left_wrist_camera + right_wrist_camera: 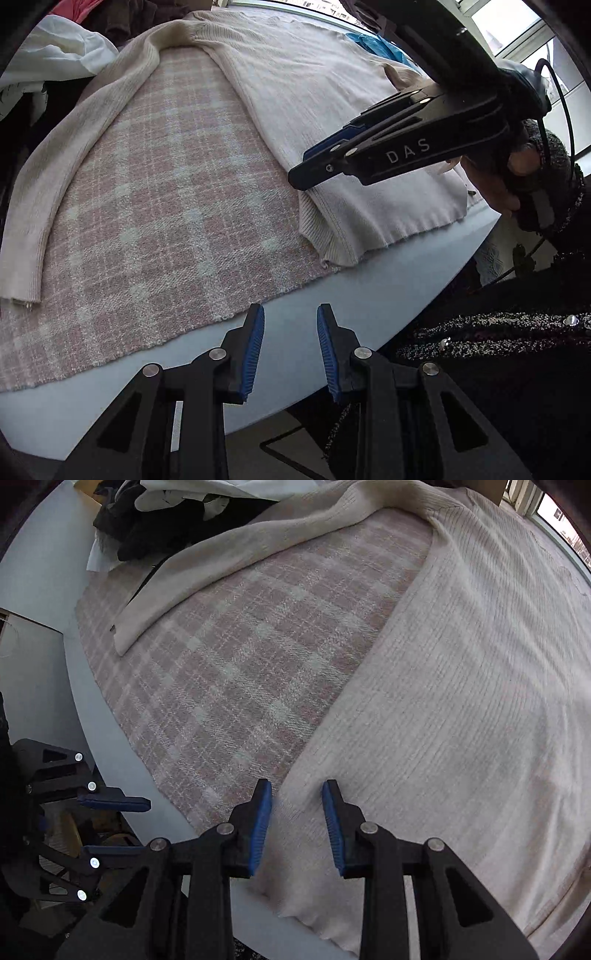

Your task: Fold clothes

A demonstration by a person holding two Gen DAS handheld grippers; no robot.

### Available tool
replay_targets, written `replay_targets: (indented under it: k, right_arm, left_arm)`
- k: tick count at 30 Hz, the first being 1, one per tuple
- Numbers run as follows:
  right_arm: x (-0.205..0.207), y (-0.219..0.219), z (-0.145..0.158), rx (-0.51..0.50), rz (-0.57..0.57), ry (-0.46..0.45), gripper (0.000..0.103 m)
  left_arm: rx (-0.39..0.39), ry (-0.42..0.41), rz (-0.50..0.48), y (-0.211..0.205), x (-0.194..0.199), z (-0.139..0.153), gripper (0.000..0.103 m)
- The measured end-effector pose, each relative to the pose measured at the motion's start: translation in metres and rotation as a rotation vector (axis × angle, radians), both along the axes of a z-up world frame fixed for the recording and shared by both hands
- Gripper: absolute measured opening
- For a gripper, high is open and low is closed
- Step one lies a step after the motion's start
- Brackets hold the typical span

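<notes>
A cream knit sweater [332, 110] lies flat on a pink plaid cloth [166, 192], its long sleeve [33, 206] curving out to the left. My left gripper [290, 314] is open and holds nothing, hovering over the table's near edge, just short of the cloth. My right gripper [304, 166] hangs over the sweater's lower left corner. In the right wrist view, that gripper [297, 794] stands open above the sweater's [461, 701] side edge near the hem, with nothing between its fingers. The left gripper [114, 825] shows there at lower left, off the table edge.
The cloth covers a pale blue-grey table [147, 387]. A heap of white, red and dark clothes [55, 48] lies at the back left. A blue item [380, 44] peeks out behind the sweater. A person's hand [495, 184] and dark tweed jacket [498, 332] fill the right.
</notes>
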State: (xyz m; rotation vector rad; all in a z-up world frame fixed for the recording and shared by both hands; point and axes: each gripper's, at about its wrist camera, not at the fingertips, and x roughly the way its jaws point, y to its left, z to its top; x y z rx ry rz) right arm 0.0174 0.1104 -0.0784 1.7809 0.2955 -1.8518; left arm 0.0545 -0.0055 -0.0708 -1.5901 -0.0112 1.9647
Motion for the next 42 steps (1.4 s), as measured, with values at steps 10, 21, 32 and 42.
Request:
replay_targets:
  k: [10,21,32,42]
  right_arm:
    - [-0.005,0.048,0.023,-0.208,-0.137,-0.076,0.005]
    - [-0.008,0.050,0.049,-0.209,-0.125,-0.013,0.005]
    - [-0.010,0.066,0.088,-0.285,-0.130,0.016,0.005]
    - [0.000,0.058,0.074,-0.314,-0.090,-0.010,0.010]
  left_arm:
    - [0.028,0.111,-0.082,0.023,-0.009,-0.002,0.027]
    - [0.035,0.262,-0.251,0.063,-0.014,-0.006,0.033]
    - [0.391,0.204,-0.194,0.067,-0.032,0.018,0.004]
    - [0.438,0.013,-0.013,0.015,-0.019,-0.005,0.000]
